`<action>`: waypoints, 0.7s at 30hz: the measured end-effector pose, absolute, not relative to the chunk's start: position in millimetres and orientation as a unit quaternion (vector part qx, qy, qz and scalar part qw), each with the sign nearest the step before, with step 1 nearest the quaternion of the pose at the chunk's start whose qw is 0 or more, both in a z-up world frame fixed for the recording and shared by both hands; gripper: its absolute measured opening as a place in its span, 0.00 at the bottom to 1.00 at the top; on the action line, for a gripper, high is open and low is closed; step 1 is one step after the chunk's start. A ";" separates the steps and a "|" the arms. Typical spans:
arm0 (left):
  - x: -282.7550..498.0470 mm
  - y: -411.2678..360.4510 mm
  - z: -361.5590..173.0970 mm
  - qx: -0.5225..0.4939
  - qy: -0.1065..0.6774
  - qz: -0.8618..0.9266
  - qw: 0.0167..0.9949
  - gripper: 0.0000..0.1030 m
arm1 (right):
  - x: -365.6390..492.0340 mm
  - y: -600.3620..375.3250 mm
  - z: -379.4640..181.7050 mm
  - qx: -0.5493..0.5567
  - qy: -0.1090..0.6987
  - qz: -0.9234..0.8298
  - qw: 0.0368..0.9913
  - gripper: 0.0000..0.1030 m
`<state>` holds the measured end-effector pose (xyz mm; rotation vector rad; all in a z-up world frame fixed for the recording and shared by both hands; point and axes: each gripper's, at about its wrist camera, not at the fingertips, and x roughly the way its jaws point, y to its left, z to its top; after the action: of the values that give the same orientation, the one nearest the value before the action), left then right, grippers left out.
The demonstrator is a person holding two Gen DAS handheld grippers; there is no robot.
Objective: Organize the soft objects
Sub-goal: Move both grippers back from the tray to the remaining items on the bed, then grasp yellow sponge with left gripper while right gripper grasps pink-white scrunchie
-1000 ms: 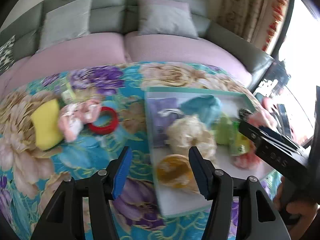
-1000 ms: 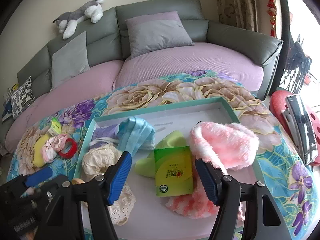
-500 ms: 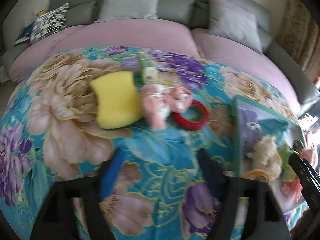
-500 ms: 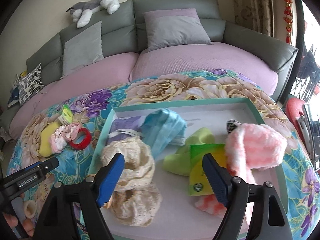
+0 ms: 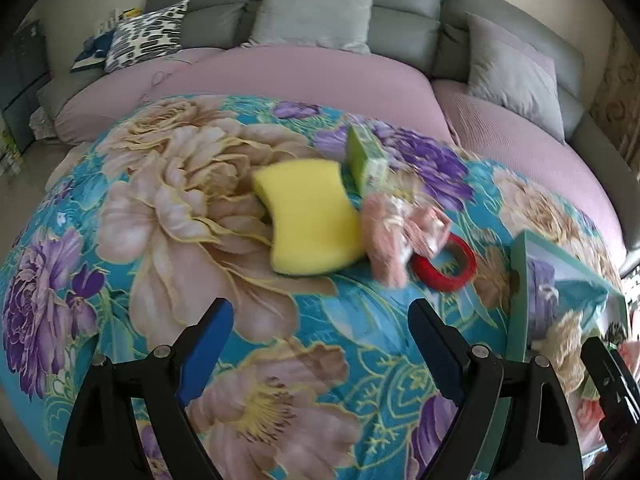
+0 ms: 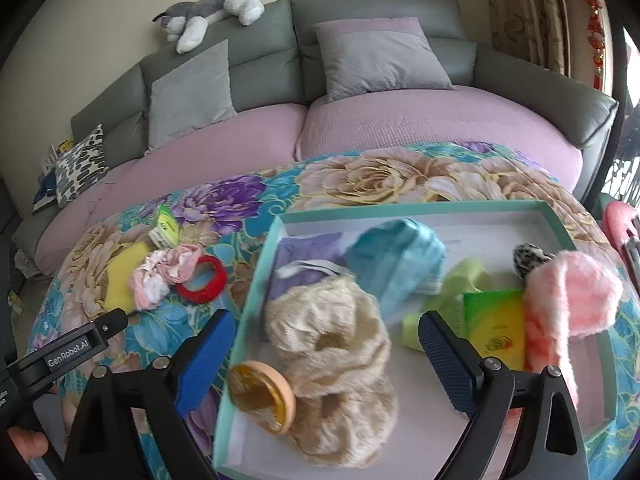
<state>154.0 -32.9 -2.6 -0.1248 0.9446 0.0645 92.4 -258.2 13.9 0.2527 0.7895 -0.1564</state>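
A yellow sponge (image 5: 310, 222), a pink-and-white scrunchie (image 5: 400, 226), a red ring (image 5: 446, 262) and a green packet (image 5: 366, 160) lie on the floral cloth (image 5: 168, 216). My left gripper (image 5: 318, 354) is open and empty, above the cloth in front of the sponge. A teal-rimmed tray (image 6: 412, 208) holds cream fluffy items (image 6: 332, 344), a blue cloth (image 6: 398, 258), a purple cloth (image 6: 304, 254), a green cloth (image 6: 460, 284), a green-yellow packet (image 6: 494, 326), a pink fuzzy item (image 6: 568, 300) and an orange disc (image 6: 262, 398). My right gripper (image 6: 326, 360) is open and empty over the tray's near part.
A grey and lilac sofa (image 6: 400, 132) with cushions curves behind the table. A plush husky (image 6: 212, 10) lies on its backrest. The tray's left rim (image 5: 518, 300) shows at the right of the left wrist view. The left gripper's body (image 6: 64, 356) shows at lower left of the right wrist view.
My left gripper has swung left from over the tray to the loose items on the cloth and opened wider. My right gripper has shifted left over the tray.
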 end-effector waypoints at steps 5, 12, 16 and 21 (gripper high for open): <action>159.8 -15.9 8.6 -0.070 0.441 0.043 0.894 0.87 | 104.5 -246.9 15.5 0.135 0.373 -0.063 0.916 0.92; 175.8 12.3 20.2 -0.088 0.432 0.060 0.895 0.87 | 131.1 -218.2 15.5 0.151 0.358 -0.028 0.921 0.92; 186.9 25.6 19.9 -0.095 0.432 0.075 0.894 0.87 | 142.6 -198.9 10.8 0.148 0.359 -0.006 0.922 0.92; 204.2 37.8 12.7 -0.110 0.443 0.078 0.887 0.87 | 155.0 -177.9 -0.5 0.143 0.370 0.016 0.918 0.92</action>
<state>204.2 37.8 12.7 -0.2279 0.9204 0.1614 155.0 -177.9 -0.5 0.2932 0.7610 0.0322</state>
